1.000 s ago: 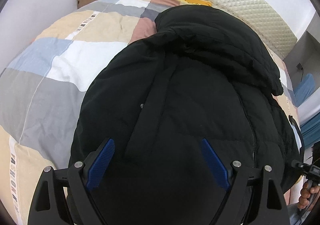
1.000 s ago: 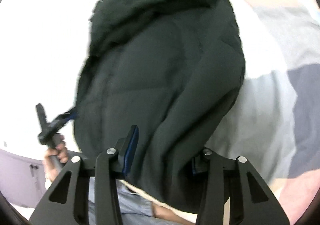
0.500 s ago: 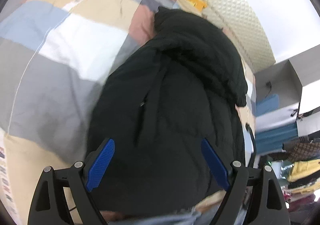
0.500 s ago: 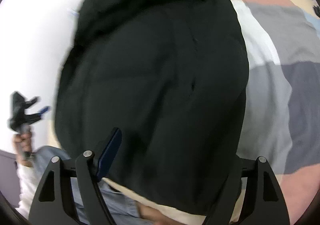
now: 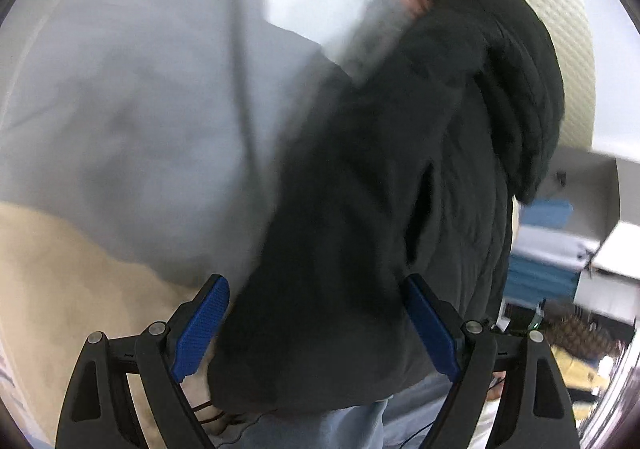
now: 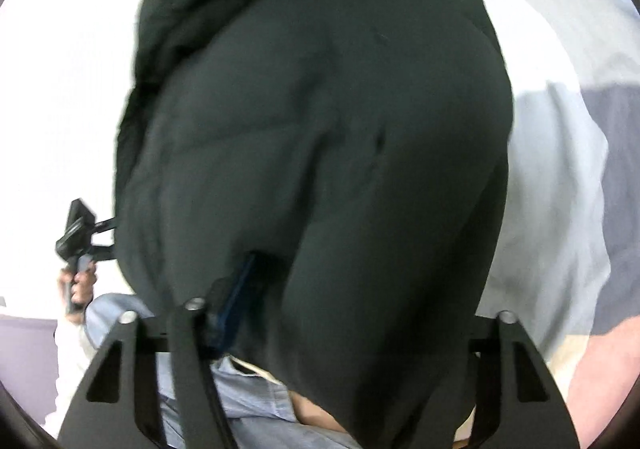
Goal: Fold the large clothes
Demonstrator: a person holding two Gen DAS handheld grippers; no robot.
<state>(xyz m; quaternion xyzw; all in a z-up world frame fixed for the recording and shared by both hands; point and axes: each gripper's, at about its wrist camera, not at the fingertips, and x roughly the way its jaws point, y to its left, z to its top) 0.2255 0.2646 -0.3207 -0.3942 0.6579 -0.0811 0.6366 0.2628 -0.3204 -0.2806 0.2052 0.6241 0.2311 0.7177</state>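
Observation:
A black puffer jacket (image 5: 404,177) lies on the patchwork bed cover (image 5: 132,121), its hood toward the headboard. My left gripper (image 5: 316,329) is open, its blue pads (image 5: 200,325) spread either side of the jacket's near hem, without pinching it. In the right wrist view the jacket (image 6: 320,137) fills the frame. My right gripper (image 6: 352,297) is open wide; its left blue pad (image 6: 236,293) sits in a fold of the hem and the right finger is hidden under the fabric. The left gripper (image 6: 80,233) shows in the right wrist view at the left, in a hand.
A cream quilted headboard (image 5: 560,9) stands behind the jacket. Blue and white shelving (image 5: 552,245) stands at the right. The person's light jeans (image 6: 248,405) are at the bed's near edge. Grey, white and pink patches of bed cover (image 6: 560,153) lie to the right of the jacket.
Both views have swung and moved lower toward the jacket's near hem. The right gripper has opened from its grip on the hem. The left view has shifted left over the bed cover.

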